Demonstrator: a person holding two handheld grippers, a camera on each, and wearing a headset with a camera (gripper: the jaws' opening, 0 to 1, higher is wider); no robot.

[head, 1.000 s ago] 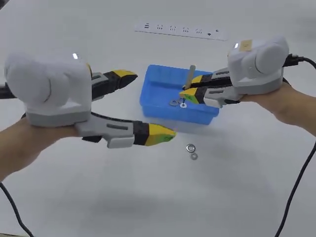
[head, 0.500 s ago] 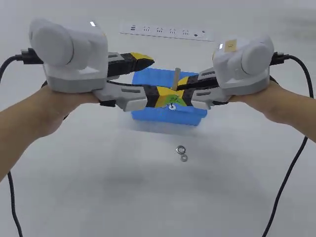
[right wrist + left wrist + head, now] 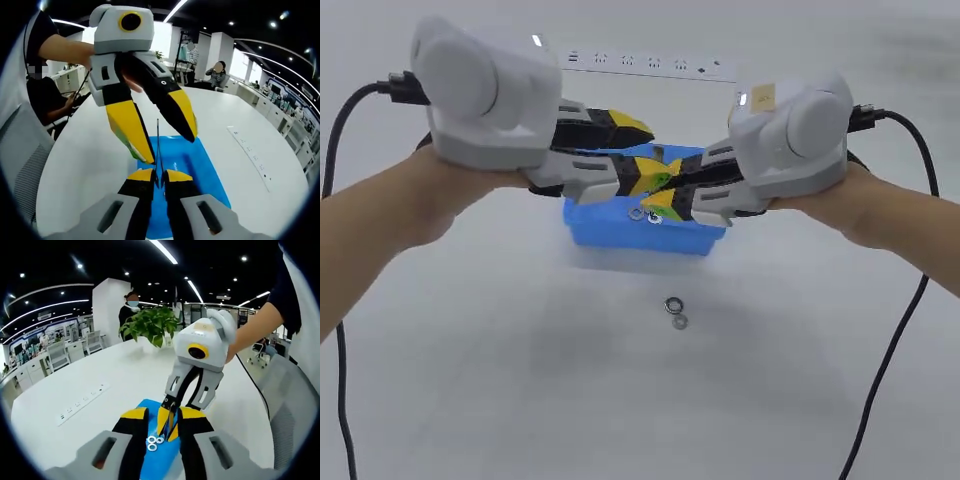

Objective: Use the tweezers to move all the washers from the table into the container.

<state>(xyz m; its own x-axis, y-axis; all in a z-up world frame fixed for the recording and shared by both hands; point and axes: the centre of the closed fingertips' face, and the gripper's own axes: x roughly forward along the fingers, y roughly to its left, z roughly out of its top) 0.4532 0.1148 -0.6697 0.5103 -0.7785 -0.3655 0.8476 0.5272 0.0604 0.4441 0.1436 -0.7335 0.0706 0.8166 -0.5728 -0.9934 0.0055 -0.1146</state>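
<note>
Since the earlier frame, the left tool (image 3: 650, 155) has been brought to frame centre over the container (image 3: 620, 232). Its jaws are spread, seemingly around the tweezers (image 3: 158, 150) clamped in the right tool (image 3: 660, 198). Two washers (image 3: 673, 305) are seen lower-centre on the worktop (image 3: 520, 380).

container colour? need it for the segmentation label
Blue, a solid plain colour. The container shows best in the head view.

White table (image 3: 470, 400): blue container (image 3: 620, 232), two loose washers (image 3: 672, 304) near it, power strip (image 3: 640, 63) beyond.
</note>
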